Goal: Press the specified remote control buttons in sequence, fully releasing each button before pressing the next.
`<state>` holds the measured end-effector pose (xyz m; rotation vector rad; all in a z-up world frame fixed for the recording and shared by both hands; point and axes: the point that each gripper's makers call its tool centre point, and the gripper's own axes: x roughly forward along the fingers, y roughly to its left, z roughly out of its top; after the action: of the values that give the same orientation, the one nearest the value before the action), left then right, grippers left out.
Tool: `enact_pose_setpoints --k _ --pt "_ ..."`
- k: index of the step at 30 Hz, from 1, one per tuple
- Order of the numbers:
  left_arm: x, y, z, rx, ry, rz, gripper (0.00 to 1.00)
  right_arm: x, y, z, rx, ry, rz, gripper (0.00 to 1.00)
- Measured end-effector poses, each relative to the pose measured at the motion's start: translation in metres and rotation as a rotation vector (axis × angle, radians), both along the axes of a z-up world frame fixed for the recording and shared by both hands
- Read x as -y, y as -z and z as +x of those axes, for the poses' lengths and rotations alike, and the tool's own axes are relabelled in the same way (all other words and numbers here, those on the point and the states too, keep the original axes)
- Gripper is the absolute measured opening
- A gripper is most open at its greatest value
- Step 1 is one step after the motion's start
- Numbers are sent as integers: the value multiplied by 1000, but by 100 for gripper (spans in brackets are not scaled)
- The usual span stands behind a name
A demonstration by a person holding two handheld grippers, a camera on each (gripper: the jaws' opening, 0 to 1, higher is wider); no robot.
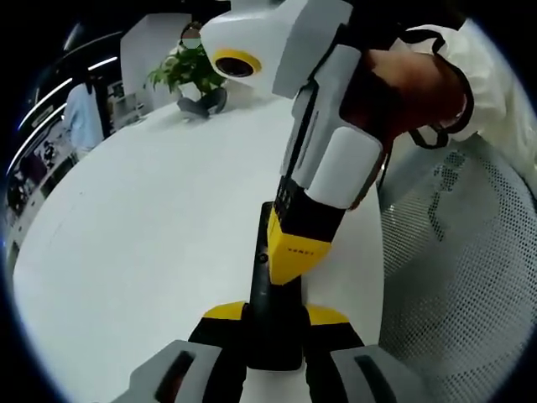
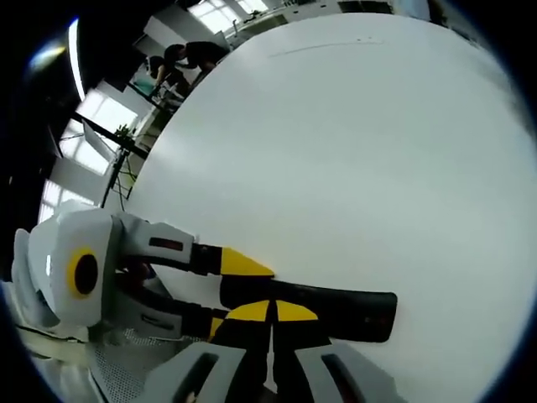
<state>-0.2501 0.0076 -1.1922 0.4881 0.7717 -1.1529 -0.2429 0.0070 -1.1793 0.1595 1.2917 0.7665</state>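
A black remote control lies lengthwise between the yellow-tipped jaws of my left gripper, which is shut on its near end just above the white table. My right gripper comes down from the upper right, held by a hand, and its yellow tip rests on the remote's top face. In the right gripper view, my right gripper has its jaws shut together, tips touching the remote. The left gripper holds the remote from the left. The buttons under the tip are hidden.
A potted plant stands at the table's far edge. A white mesh chair sits beside the table on the right. A person stands at the far left, and other people are beyond the table.
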Motion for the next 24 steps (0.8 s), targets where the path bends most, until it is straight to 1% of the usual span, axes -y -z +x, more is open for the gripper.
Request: enact_pose_setpoints --k 3,5,9,15,19,24 --pt "0 0 0 -1 0 -1 24 -4 -2 -1 -8 -2 15 0" --pt "0 0 0 -3 -1 -5 24 -5 -2 -2 -2 -7 12 0" --pt "0 0 0 -2 3 -6 24 -6 3 -6 -11 -21 -7 0" --pt "0 0 0 -3 4 -7 24 -6 1 -6 -4 -24 -14 0" --pt "0 0 0 4 16 7 24 -7 1 -6 27 -41 -49 0" --pt "0 1 0 10 28 19 24 -6 3 -5 53 -42 -68 0"
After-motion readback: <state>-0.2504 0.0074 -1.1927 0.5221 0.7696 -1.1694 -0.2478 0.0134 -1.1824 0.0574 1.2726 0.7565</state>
